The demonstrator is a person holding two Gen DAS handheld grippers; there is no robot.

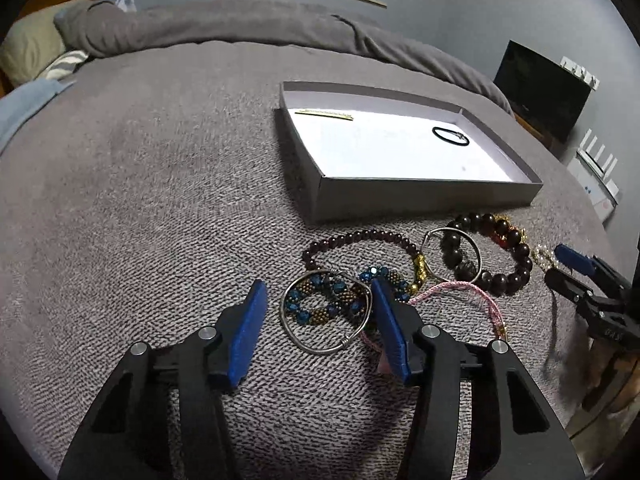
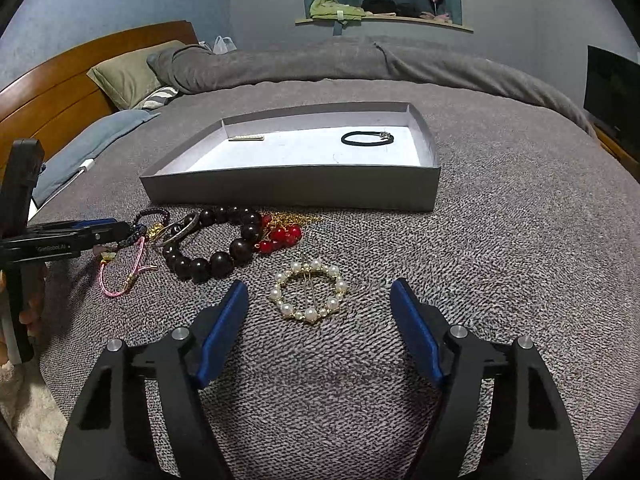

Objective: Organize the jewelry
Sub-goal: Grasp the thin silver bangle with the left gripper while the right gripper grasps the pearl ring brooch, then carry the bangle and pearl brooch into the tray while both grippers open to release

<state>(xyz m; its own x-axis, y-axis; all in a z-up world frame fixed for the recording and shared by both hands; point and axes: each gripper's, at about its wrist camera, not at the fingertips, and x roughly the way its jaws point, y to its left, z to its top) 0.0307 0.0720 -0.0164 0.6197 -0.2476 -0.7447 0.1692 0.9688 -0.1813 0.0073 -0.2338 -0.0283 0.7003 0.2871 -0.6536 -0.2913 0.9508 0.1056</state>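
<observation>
Your silver wire bangle (image 1: pixel 326 312) lies flat on the grey bed cover (image 1: pixel 160 200), right between the blue pads of your left gripper (image 1: pixel 318 300), with the blue-and-bronze beaded bracelet (image 1: pixel 340 296) tangled inside and across it. The right-hand pad sits at the bangle's 3 o'clock edge, apparently just touching; the left-hand pad stands clear at 9 o'clock. The jaws are about half open and hold nothing yet. The bangle's longer axis runs roughly 12 to 6, so a squeeze would go across its short width, and I judge it may drag the beaded bracelet along.

Your right gripper (image 2: pixel 318 296) is spread wide and empty, with the pearl ring clip (image 2: pixel 308 294) between its pads, nearer the 9 o'clock one and touching neither. Each hand is nearest its own piece.

At 12 o'clock from both stands the shallow grey box (image 2: pixel 296 188). It holds a black hair tie (image 2: pixel 367 138) towards its far right corner and a slim gold bar (image 2: pixel 246 137) at far left, well apart; the rest is bare floor.
</observation>
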